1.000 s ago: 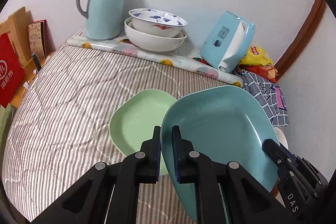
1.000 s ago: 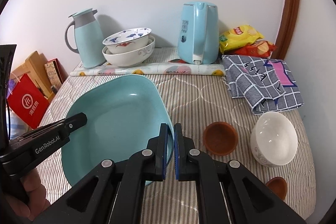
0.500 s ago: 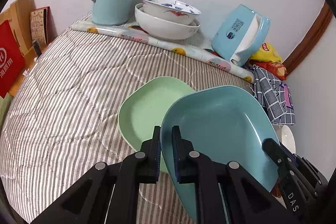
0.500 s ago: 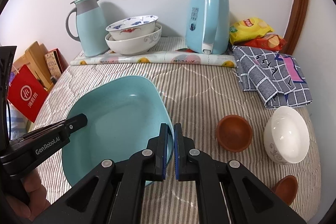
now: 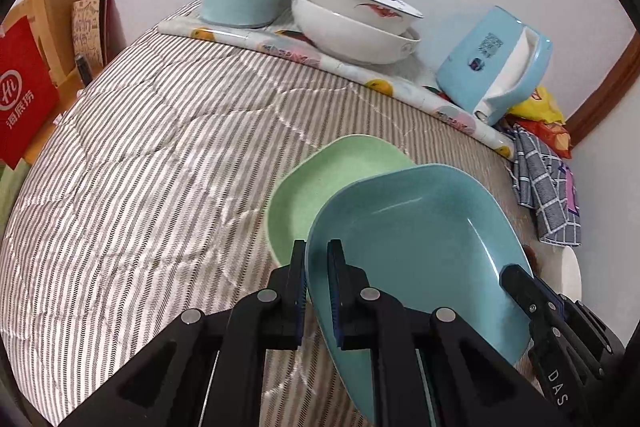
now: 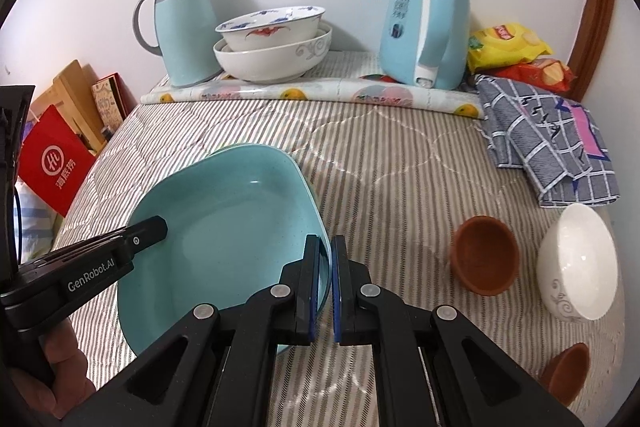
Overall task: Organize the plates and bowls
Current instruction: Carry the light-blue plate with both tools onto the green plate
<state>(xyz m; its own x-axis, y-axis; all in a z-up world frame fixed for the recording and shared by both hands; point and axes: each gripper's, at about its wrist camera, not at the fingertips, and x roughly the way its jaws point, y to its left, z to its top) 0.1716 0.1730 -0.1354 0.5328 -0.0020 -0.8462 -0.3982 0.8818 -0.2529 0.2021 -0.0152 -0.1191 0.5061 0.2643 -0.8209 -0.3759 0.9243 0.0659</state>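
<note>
Two grippers share one load: the left gripper (image 5: 317, 267) is clenched on the near-left rim of the blue plate (image 5: 416, 247), and the right gripper (image 6: 325, 259) pinches the opposite rim, seen at lower centre of its own view. Holding both edges probably keeps the wide, shallow dish from tipping as it hangs just above the green plate (image 5: 320, 179), which lies flat on the striped bed cover (image 5: 140, 167) at mid-frame. The blue plate overlaps the green one from the lower right and tilts slightly; whether they touch yet cannot be told. My reading is that the blue is being nested onto the green, since both are rounded squares with raised lips and a matte, speckled, plastic-like finish.

Along the wall at upper centre, two glossy ceramic bowls (image 6: 276, 43) already sit stacked, the painted one inside the plain white. At the right of the right-wrist view a small brown bowl (image 6: 484, 259) and a white bowl (image 6: 576, 263) lie tipped on the quilted cover, close together and unsorted, with another brown bowl (image 6: 568, 379) near the lower right edge.
</note>
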